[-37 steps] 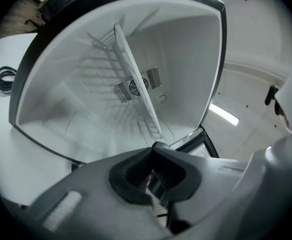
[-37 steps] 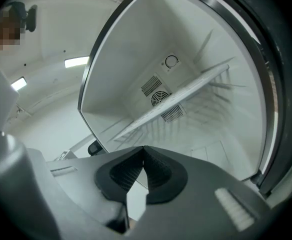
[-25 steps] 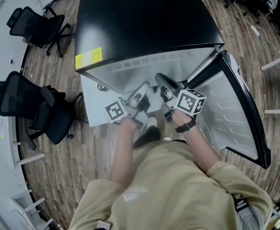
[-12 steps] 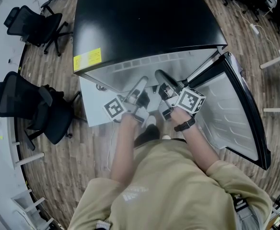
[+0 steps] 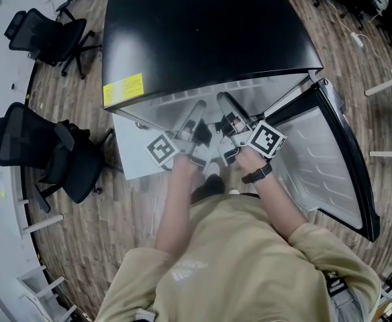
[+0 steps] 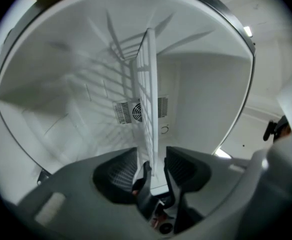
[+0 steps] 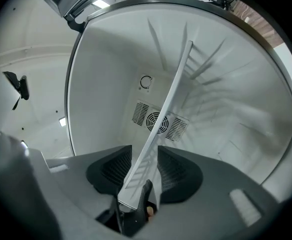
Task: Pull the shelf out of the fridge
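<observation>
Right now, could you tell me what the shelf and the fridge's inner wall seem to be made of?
Shelf: white grid of thin bars, matte; coated wire or plastic, I can't tell. Inner wall: smooth white moulded plastic, by its rounded corners, probably.

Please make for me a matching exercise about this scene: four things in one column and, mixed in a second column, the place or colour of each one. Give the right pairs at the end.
Things
1. shelf
2. fridge door
3. yellow sticker
4. office chairs

Places and states
A. on the wooden floor, to the left of the fridge
B. swung open on the right side
C. on the black top, near a front corner
D. white, inside the cabinet, in front of the fan grille

Right pairs: 1-D, 2-B, 3-C, 4-A
</observation>
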The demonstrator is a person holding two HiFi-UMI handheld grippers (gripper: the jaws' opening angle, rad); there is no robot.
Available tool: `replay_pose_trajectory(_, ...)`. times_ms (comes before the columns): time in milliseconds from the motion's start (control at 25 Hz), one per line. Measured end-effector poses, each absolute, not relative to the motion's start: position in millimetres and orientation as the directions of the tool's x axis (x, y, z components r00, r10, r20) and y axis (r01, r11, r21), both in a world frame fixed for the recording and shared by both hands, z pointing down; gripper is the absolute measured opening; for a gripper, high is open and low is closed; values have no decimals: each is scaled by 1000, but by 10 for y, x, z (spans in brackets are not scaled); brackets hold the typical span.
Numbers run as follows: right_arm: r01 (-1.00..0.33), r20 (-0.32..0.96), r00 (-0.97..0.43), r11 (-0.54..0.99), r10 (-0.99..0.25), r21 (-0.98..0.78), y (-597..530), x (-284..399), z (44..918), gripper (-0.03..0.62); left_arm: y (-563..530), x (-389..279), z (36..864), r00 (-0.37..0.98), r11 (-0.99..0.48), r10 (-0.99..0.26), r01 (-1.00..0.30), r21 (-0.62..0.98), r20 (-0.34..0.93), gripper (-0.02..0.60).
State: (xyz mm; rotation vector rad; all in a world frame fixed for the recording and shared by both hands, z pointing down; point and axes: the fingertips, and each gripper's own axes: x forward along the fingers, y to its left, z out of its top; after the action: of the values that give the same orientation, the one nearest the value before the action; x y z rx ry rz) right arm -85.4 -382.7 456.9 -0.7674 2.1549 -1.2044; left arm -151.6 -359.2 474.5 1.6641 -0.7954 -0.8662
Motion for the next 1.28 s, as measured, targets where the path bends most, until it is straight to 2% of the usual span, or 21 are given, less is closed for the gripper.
replay_pose_trajectory(320,-175,-204,-677,425,-707,-888,-3924,-874,4545,138,-3710,-1612,4710,470,-219,-870,-99,971,-148,186)
replay_pose_trajectory(680,-166,-204,-677,417,-707,-894,-3992,-866,4550,120,-3803,-1660,4703,427,-195,-894,-99,976,-135,153)
replay_pose_trajectory(840,-157,-186,-667,381,-721,-911,-4051,-830,4611,94,-3835,-1705,4707,405,-191,-904,-106,976,-133,138)
replay_pose_trajectory(1280,-123,-158,-662,315,-733,-941,-4171,-839,4653,83,-3942,-1723,4682,378,-180,-916,-99,979,-131,110)
